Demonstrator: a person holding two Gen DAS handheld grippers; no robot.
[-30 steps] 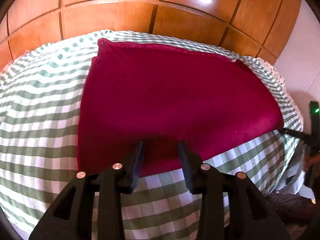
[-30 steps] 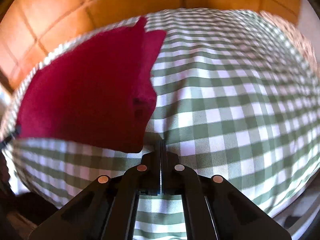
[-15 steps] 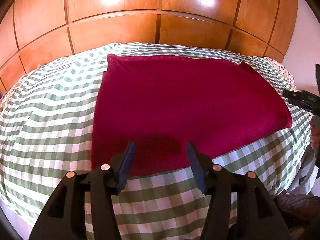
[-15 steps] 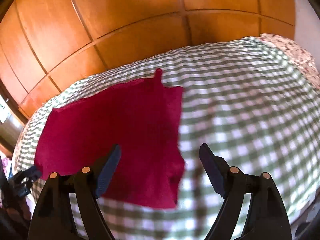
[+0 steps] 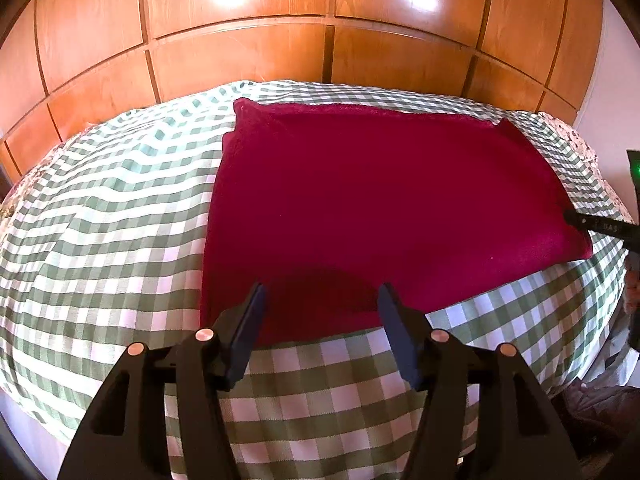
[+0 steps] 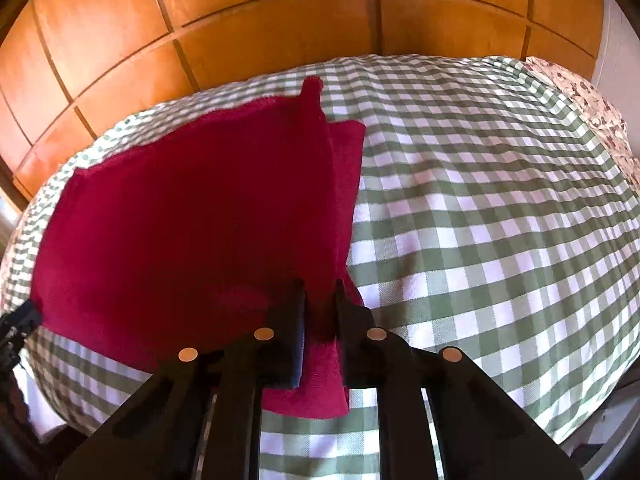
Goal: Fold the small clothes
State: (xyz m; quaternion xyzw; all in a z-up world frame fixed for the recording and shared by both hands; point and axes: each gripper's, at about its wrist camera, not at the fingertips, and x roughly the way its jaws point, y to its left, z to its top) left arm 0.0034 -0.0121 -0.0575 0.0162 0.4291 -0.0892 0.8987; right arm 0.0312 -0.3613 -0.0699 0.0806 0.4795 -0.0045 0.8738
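Note:
A crimson cloth [image 5: 380, 200] lies folded flat on a bed. My left gripper [image 5: 322, 292] hovers over the cloth's near left edge. Its jaws are opening and nothing is pinched between them. In the right wrist view the same cloth [image 6: 192, 208] fills the left half. My right gripper [image 6: 320, 292] is at the cloth's near right corner, jaws closing. A ridge of cloth stands pinched between its fingers [image 6: 294, 320], and the corner hangs below them. The right gripper's tip [image 5: 600, 226] shows at the cloth's right corner in the left wrist view.
The green-and-white checked bed cover [image 6: 480, 220] spreads wide to the right of the cloth and to its left [image 5: 100, 240]. A wooden panelled wall [image 5: 320, 20] stands behind the bed. Floral fabric [image 6: 592, 100] lies at the far right edge.
The right gripper went from shut beside the cloth to wide open, then closed on the cloth's near right corner. The left jaws spread wider.

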